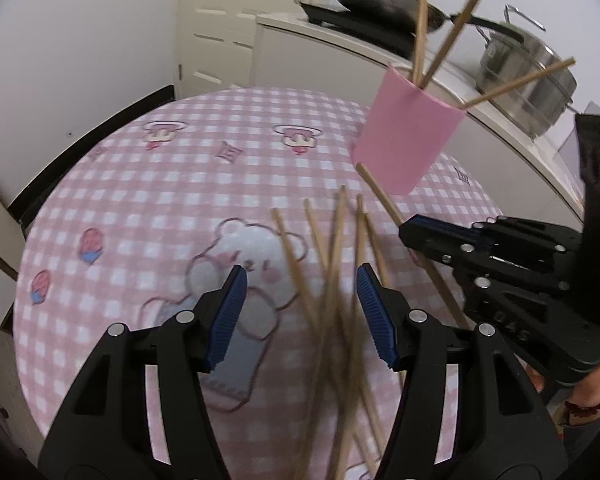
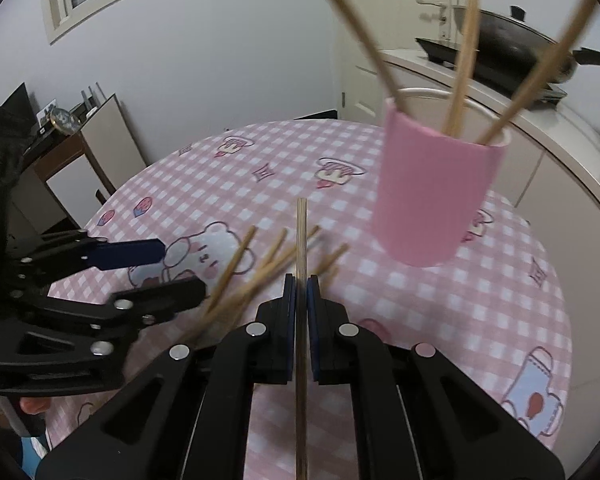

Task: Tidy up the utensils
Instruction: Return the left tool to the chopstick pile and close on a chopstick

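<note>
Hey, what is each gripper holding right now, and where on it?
The right gripper is shut on one chopstick, gripped partway along its length. The left gripper is open over the loose chopsticks, holding nothing.

A home kitchen, judging by the lidded wok and steel pot on the far counter, the panelled door, and a round table (pink cartoon-print gingham cloth) nearby.

Matt wooden chopsticks, soft cloth tablecloth — glossy steel pot
</note>
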A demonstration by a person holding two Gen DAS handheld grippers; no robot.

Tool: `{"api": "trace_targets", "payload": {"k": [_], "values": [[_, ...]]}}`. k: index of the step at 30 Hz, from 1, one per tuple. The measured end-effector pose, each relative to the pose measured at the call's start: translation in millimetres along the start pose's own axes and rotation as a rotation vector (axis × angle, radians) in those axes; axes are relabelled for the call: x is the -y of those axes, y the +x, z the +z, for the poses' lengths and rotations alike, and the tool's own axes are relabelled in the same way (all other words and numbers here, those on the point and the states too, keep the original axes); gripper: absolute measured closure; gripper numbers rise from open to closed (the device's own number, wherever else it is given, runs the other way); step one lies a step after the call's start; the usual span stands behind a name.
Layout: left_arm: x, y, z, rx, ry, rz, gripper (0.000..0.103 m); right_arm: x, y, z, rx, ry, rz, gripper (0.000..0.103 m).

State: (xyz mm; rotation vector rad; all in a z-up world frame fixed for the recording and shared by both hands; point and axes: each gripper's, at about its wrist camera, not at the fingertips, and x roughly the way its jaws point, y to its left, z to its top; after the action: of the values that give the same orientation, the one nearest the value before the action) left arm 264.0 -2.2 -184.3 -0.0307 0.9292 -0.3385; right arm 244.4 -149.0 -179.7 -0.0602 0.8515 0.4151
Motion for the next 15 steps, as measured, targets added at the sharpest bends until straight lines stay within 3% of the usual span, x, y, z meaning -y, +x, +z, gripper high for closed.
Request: {"api": "trace_targets", "payload": {"k": [8,15], "values": [[20.1,30.6,14.0,-0.047,0.064,0.033,0.055,14.6,-4.7,-4.8,0.003,0.019,0.004,0.099],[26.5,52.4,16.2,-0.094,0.102,0.064,0.073,20.3,-2.2,-5.9,-0.001,0.028,0.015,0.099]]}}
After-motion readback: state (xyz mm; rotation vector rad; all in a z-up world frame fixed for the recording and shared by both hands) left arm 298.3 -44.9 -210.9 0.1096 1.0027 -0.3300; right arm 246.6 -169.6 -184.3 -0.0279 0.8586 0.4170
